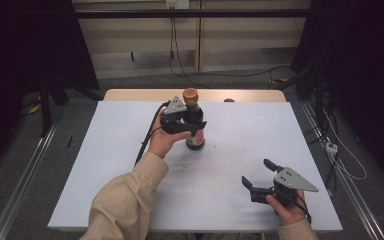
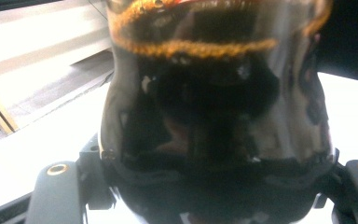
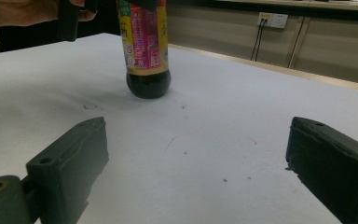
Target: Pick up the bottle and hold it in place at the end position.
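Left claw (image 1: 194,121) clamps the dark bottle (image 1: 195,135); right claw (image 1: 258,173) gapes.

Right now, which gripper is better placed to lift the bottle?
Left. The left gripper is already shut on the bottle, which stands upright on the table. The right gripper sits open near the table's front edge, well apart from it.

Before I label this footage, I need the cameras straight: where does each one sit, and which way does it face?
High view: above the person's side, facing forward and down on the table; shows both forearms, left tongs on the bottle, right tongs open.
Left gripper view: rides the left tongs, pressed close to the dark bottle.
Right gripper view: low over the table, facing the bottle between its open jaws.
All three share the bottle.
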{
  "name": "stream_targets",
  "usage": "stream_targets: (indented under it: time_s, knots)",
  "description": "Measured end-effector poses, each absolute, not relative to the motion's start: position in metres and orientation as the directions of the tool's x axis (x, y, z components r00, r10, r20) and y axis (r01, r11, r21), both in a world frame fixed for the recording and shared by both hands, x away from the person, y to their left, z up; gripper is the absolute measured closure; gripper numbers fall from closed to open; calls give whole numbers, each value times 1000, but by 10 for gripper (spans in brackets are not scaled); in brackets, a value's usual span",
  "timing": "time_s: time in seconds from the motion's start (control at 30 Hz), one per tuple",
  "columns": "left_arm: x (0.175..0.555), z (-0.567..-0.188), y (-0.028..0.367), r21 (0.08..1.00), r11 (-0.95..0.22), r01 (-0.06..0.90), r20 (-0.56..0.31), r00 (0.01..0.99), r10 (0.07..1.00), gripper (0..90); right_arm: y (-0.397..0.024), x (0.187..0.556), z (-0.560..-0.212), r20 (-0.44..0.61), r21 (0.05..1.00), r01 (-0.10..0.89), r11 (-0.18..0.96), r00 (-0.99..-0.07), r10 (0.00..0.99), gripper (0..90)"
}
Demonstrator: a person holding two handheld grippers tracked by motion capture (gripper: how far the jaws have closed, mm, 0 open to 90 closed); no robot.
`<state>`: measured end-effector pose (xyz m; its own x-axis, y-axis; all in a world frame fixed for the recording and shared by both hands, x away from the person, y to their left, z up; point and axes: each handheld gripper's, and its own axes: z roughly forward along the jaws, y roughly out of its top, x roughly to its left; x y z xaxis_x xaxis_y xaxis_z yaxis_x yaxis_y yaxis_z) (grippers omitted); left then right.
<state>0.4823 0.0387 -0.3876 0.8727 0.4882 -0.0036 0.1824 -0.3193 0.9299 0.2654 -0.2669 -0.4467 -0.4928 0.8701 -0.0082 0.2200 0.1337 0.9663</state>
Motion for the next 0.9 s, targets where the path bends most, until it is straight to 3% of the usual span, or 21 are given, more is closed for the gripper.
stream_targets:
  time_s: [0.37,0.5,0.9]
  knots:
    - [480,-398,30,951,-273,147,-5,888,459,268,-265,264,-447,-17,966,214,146,-510,860,52]
    - [483,-404,33,958,-210,196,-84,891,447,271,-265,265,-446,-14,965,219,145,-511,860,52]
    - [480,-409,31,955,-225,191,-62,875,481,281,-253,276,-446,12,955,253,153,-550,835,51]
